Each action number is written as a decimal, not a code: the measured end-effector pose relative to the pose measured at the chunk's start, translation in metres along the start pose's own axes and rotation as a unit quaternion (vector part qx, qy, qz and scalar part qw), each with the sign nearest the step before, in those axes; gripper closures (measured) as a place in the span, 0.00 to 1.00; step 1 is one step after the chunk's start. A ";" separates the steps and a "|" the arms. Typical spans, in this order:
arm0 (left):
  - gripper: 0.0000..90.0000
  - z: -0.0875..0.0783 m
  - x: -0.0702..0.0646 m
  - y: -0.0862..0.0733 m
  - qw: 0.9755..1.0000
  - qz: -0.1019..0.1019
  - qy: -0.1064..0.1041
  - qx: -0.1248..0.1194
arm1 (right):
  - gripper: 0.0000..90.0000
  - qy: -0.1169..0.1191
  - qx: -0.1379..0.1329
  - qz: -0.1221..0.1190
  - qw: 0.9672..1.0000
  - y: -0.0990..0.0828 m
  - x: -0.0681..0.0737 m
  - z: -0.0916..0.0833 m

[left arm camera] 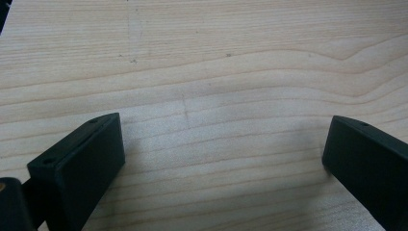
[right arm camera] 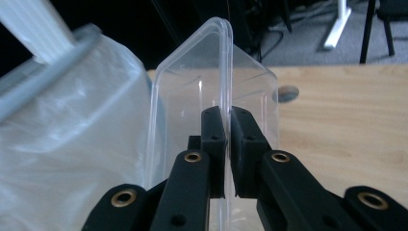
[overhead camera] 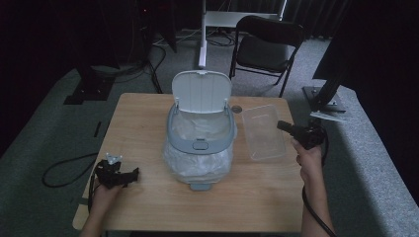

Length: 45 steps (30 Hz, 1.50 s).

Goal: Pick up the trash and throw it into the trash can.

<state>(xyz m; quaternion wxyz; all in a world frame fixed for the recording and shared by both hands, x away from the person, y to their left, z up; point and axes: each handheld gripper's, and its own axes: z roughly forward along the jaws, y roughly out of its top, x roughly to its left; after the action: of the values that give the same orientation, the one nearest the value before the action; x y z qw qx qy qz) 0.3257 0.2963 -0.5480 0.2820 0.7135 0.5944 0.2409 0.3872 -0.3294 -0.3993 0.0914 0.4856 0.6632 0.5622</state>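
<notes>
A clear plastic container [overhead camera: 264, 132] hangs tilted to the right of the bin, held by its edge. My right gripper [overhead camera: 282, 125] is shut on that edge; in the right gripper view the two black jaws pinch the container's rim [right arm camera: 226, 72] at my right gripper [right arm camera: 228, 120]. The grey bin [overhead camera: 200, 143], lined with a white plastic bag [overhead camera: 197, 160], stands at the table's middle with its lid [overhead camera: 201, 92] swung up. My left gripper [overhead camera: 132, 174] rests low at the front left, open; in the left gripper view, the left gripper [left arm camera: 223, 144] has bare wood between its jaws.
The wooden table [overhead camera: 143, 123] has a round cable hole [overhead camera: 237, 108] behind the bin. A black folding chair [overhead camera: 267, 44] stands on the carpet beyond the table. Cables lie on the floor at the left [overhead camera: 64, 170].
</notes>
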 end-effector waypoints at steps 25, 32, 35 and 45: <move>0.02 0.000 0.000 0.000 1.000 0.000 0.000 0.000 | 0.95 0.047 -0.086 -0.072 0.993 0.040 0.061 -0.048; 0.02 0.000 0.000 0.000 1.000 0.000 0.000 0.000 | 0.95 0.062 -0.107 -0.086 0.989 0.057 0.076 -0.054; 0.02 0.000 0.000 0.000 1.000 0.000 0.000 0.001 | 0.95 0.070 -0.114 -0.093 0.987 0.065 0.084 -0.056; 0.02 0.000 0.000 0.000 1.000 0.000 0.000 0.000 | 0.95 0.090 -0.134 -0.113 0.980 0.088 0.107 -0.057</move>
<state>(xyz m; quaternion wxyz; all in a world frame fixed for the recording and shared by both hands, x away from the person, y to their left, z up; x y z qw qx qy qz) 0.3262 0.2965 -0.5479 0.2821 0.7137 0.5943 0.2406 0.3421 -0.2956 -0.2608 0.1588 0.3387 0.6375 0.6735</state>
